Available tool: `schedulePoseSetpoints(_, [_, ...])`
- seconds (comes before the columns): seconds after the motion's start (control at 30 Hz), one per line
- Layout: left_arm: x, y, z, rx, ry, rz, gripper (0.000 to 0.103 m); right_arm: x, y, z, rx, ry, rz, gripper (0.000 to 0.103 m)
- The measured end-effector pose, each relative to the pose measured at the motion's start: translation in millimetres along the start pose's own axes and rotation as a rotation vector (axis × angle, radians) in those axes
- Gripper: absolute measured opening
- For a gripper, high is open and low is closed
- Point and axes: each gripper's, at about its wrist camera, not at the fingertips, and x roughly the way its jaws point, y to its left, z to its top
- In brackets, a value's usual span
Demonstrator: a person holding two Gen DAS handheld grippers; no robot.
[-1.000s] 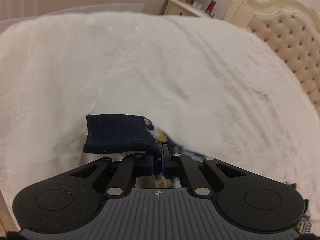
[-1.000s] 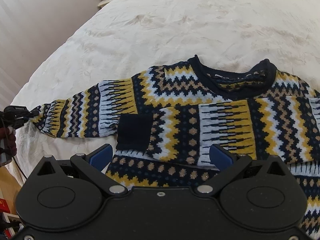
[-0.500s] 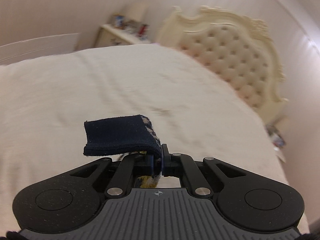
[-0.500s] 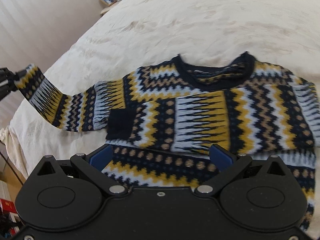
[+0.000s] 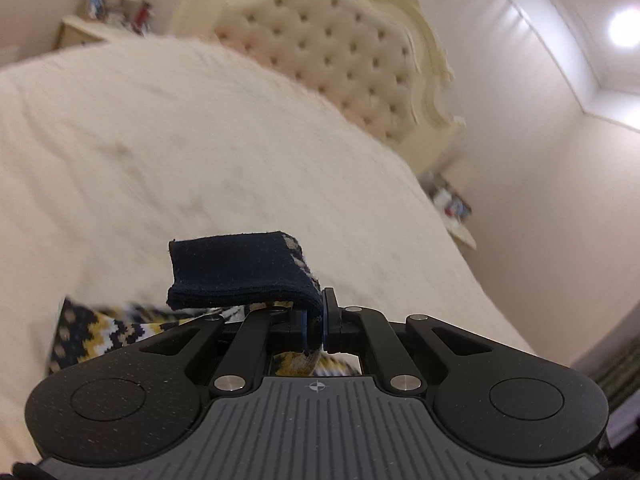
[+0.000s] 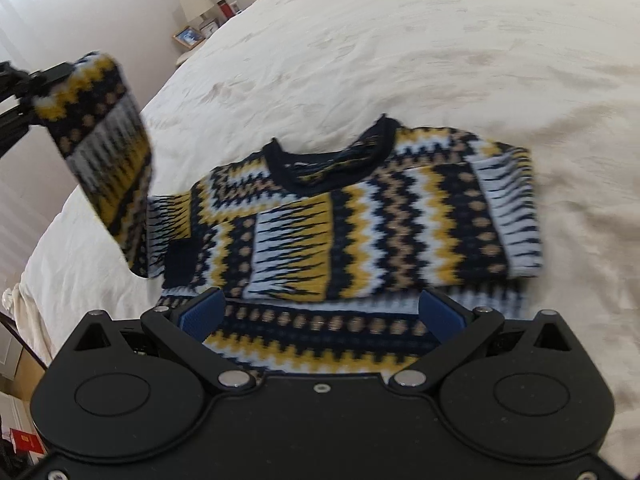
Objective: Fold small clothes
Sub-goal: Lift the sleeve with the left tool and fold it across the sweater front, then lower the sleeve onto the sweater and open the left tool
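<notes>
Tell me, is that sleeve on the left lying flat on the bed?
No, the sleeve hangs lifted above the bed, its navy cuff pinched in the shut left gripper.

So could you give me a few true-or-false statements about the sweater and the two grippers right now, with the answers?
1. The left gripper is shut on the sweater's navy cuff. True.
2. The right gripper is clamped on the hem. False: its jaws stand open, holding nothing.
3. One sleeve is lifted off the bed. True.
4. The sweater is plain red. False: it is patterned navy, yellow and white.
</notes>
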Motion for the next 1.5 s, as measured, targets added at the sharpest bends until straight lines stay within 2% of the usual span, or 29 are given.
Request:
schedulePoseSetpoints(0.2, [52.3, -25.0, -42.0, -0.006, 0.115, -0.027, 0.006, -10.3, -23.7, -1.1, 0.008, 0.000, -0.007, 0.103])
schedulePoseSetpoints(0.33, [74.7, -38.4, -68.7, 0.044, 0.204, -0.031, 0.010, -13.5, -33.0, -2.5, 0.017, 0.007, -0.018, 0.103])
schedulePoseSetpoints(0.4, [84.8, -39.0, -76.8, 0.066, 0.246, -0.051, 0.030, -13.0, -35.9, -2.3, 0.025, 0.011, -0.023, 0.103])
schedulePoseSetpoints(0.43, [88.4, -43.3, -79.5, 0.081, 0.259, -0.059, 0.044, -12.9, -37.4, -2.8, 0.028, 0.013, -0.025, 0.103])
schedulePoseSetpoints(0.47, [89.4, -43.7, -82.4, 0.097, 0.272, -0.071, 0.052, -12.2, -38.5, -3.5, 0.031, 0.015, -0.028, 0.103])
schedulePoseSetpoints(0.5, [91.3, -44.4, -85.3, 0.113, 0.288, -0.087, 0.056, -11.3, -38.9, -3.5, 0.035, 0.018, -0.032, 0.103])
schedulePoseSetpoints(0.57, [92.2, -44.7, -89.7, 0.149, 0.329, -0.115, 0.079, -10.1, -39.7, -5.0, 0.040, 0.023, -0.038, 0.103])
schedulePoseSetpoints(0.73, [82.1, -47.0, -97.5, 0.277, 0.346, -0.160, 0.090, -3.2, -38.1, -6.8, 0.048, 0.035, -0.058, 0.103])
schedulePoseSetpoints(0.87, [71.6, -41.5, -98.5, 0.305, 0.360, -0.166, 0.091, 2.7, -37.8, -7.0, 0.063, 0.045, -0.088, 0.103])
schedulePoseSetpoints(1.0, [67.0, -13.5, -94.7, 0.271, 0.362, -0.086, 0.091, 7.3, -35.0, -3.6, 0.065, 0.044, -0.114, 0.103])
schedulePoseSetpoints(1.27, [64.1, 69.7, -88.3, 0.168, 0.408, 0.190, 0.091, 28.5, -11.1, 15.9, -0.020, 0.049, -0.125, 0.103])
schedulePoseSetpoints(1.5, [76.7, 113.6, -97.0, 0.095, 0.480, 0.288, 0.091, 64.3, 8.4, 32.6, -0.088, 0.097, -0.110, 0.103])
